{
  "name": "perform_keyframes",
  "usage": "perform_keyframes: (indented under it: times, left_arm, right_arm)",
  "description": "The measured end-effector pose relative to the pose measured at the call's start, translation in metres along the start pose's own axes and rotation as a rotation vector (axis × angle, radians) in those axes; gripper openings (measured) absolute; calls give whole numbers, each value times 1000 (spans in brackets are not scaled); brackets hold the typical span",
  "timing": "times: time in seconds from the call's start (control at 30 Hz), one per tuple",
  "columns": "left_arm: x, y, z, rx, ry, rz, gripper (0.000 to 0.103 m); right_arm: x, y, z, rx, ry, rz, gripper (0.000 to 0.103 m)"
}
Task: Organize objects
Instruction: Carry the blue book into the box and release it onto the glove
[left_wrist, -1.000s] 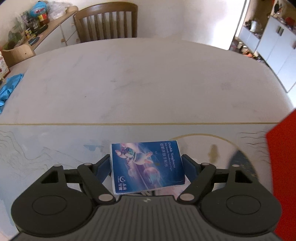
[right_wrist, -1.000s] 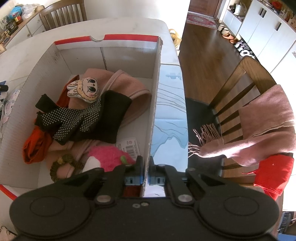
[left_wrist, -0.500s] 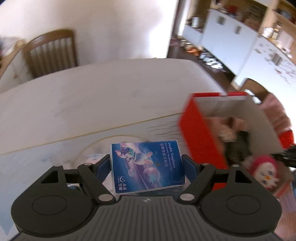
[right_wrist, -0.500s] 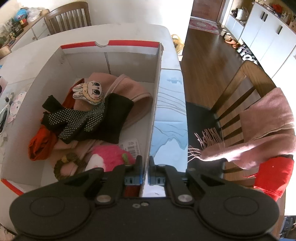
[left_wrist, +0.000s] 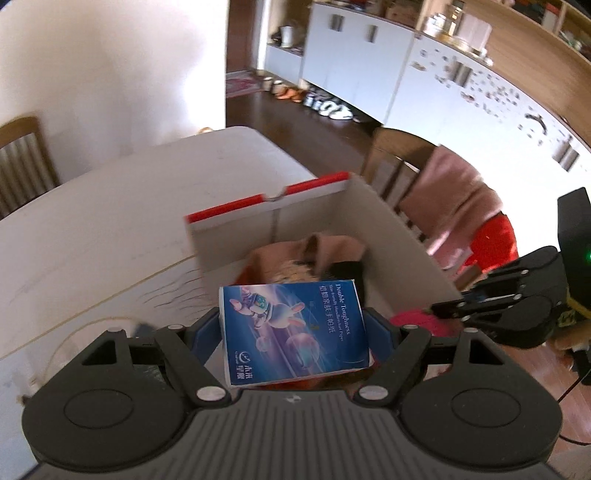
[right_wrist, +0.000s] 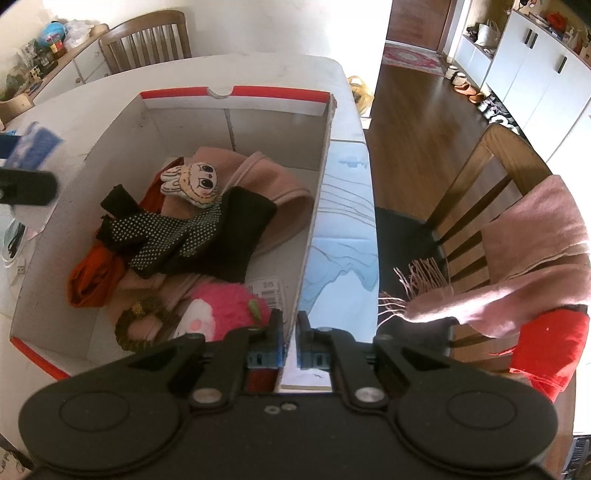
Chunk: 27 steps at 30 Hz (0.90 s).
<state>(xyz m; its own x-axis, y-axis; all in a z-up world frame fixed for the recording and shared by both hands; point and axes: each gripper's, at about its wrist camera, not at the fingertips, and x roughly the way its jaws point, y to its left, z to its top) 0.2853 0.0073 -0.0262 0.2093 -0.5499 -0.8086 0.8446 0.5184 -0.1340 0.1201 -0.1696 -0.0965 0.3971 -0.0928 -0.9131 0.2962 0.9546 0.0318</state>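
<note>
Your cardboard box (right_wrist: 236, 122) sits open on the table (left_wrist: 110, 206), stuffed with clothes and a pink plush (right_wrist: 221, 306). Your right gripper (right_wrist: 290, 332) pinches the box's side wall, jaws nearly closed. Your left gripper (left_wrist: 293, 332) clamps the blue tissue pack (left_wrist: 291, 332) above the box (label facing up).

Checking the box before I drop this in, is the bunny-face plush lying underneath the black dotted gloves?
No, the bunny-face plush rests uncovered beside the black dotted gloves.
</note>
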Motion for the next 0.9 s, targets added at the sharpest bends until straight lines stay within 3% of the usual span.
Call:
perform_keyframes:
  times: [0.3,0.9]
  left_arm:
    - [50,-33,5,54,72,3,80]
    - [109,-38,-11,104,177,54,80]
  right_arm:
    - [-2,-1,-1,-1,-9,10,6]
    - [-2,-2,-1,-2,-10,14,7]
